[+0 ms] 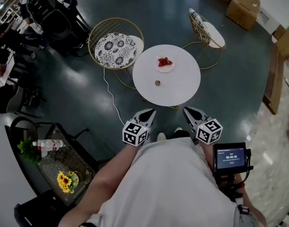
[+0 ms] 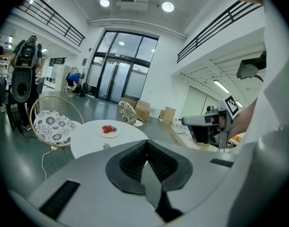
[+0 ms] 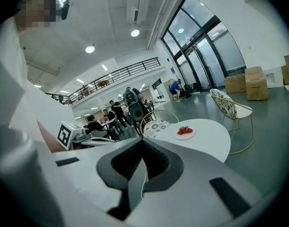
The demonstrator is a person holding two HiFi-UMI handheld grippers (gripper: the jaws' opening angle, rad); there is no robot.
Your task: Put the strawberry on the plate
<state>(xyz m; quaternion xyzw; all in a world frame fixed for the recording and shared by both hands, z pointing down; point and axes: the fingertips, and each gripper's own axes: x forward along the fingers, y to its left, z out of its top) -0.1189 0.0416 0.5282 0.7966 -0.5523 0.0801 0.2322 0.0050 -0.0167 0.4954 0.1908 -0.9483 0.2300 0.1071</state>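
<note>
Close against my torso, just short of the near rim of the round white table (image 1: 184, 86), I held both tools side by side above the dark floor. My left gripper (image 1: 149, 112) sat at the left, marker cube toward my body, nose angled forward and a little inward. My left forearm (image 1: 106, 178) ran up to it from the lower left. My right gripper (image 1: 188, 109) mirrored that pose, so the two noses leaned toward each other and toward the table. Neither reached over the tabletop, and neither touched anything.

Along each tool's own length I saw the same thing: the ribbed pads were clenched together with nothing between them, on the left and on the right alike. Both pointed roughly level across the room, with the table ahead beyond the jaw tips.

Red strawberries (image 1: 164, 61) lay on the small white plate (image 1: 159, 69), which stood on the far half of the table, well apart from both grippers. A small object (image 1: 157, 83) lay on the bare top between the plate and the near rim; it was too small for me to tell what it was.

A chair (image 1: 116, 48) with a patterned cushion stood just beside the table at the left, a second chair (image 1: 205, 30) beyond it at the right.
</note>
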